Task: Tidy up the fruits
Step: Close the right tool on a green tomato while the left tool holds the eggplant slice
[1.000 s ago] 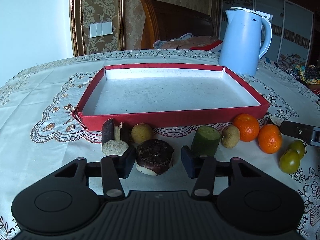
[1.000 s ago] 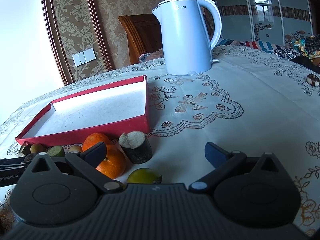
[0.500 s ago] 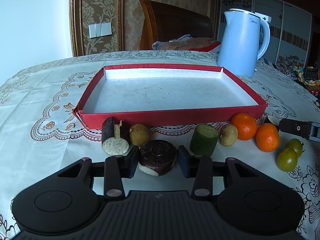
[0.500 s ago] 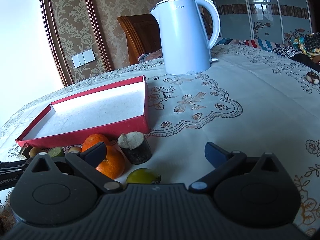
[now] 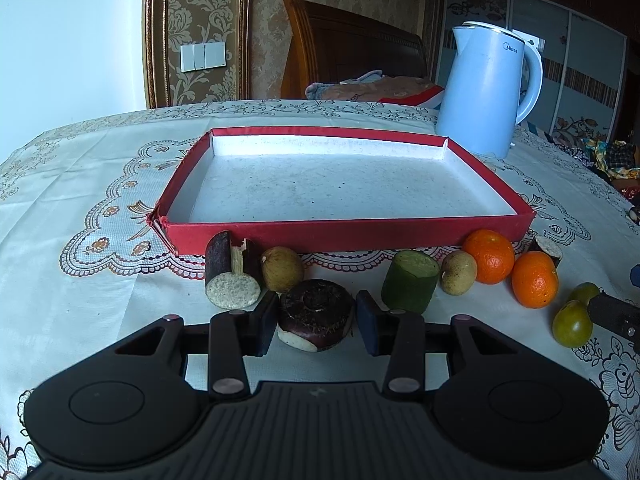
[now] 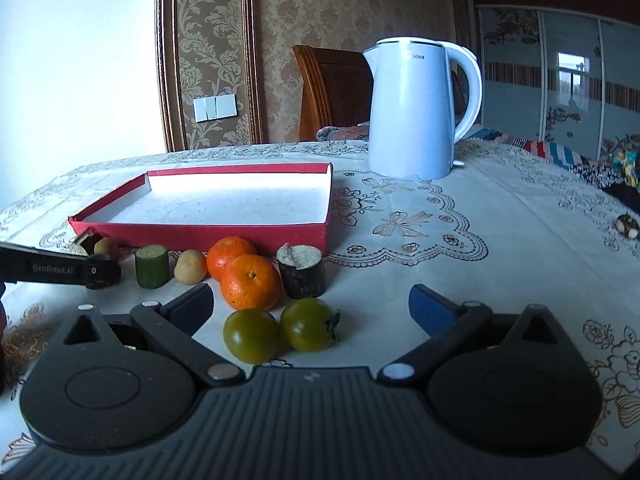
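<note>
In the left wrist view a dark brown water chestnut (image 5: 316,320) sits on the tablecloth, and my left gripper (image 5: 316,326) is shut on it, one pad against each side. Behind it lie a dark sugarcane piece (image 5: 232,274), two tan round fruits (image 5: 282,268), a green cylinder piece (image 5: 408,286) and two oranges (image 5: 490,256). The red tray (image 5: 344,234) with a white floor stands behind them with nothing in it. My right gripper (image 6: 310,300) is open wide, with two green fruits (image 6: 250,334) on the cloth between its fingers. Just beyond them sit the oranges (image 6: 250,282) and a second sugarcane piece (image 6: 302,270).
A pale blue kettle (image 5: 486,88) stands behind the tray's right corner. A wooden chair back (image 6: 332,92) rises past the table's far edge. A small dark fruit (image 6: 626,226) lies far right on the cloth. Bare tablecloth stretches right of the tray.
My left gripper's pads closed in onto the water chestnut. The right gripper rolled level and shifted left, so the two green fruits now lie between its fingers.
</note>
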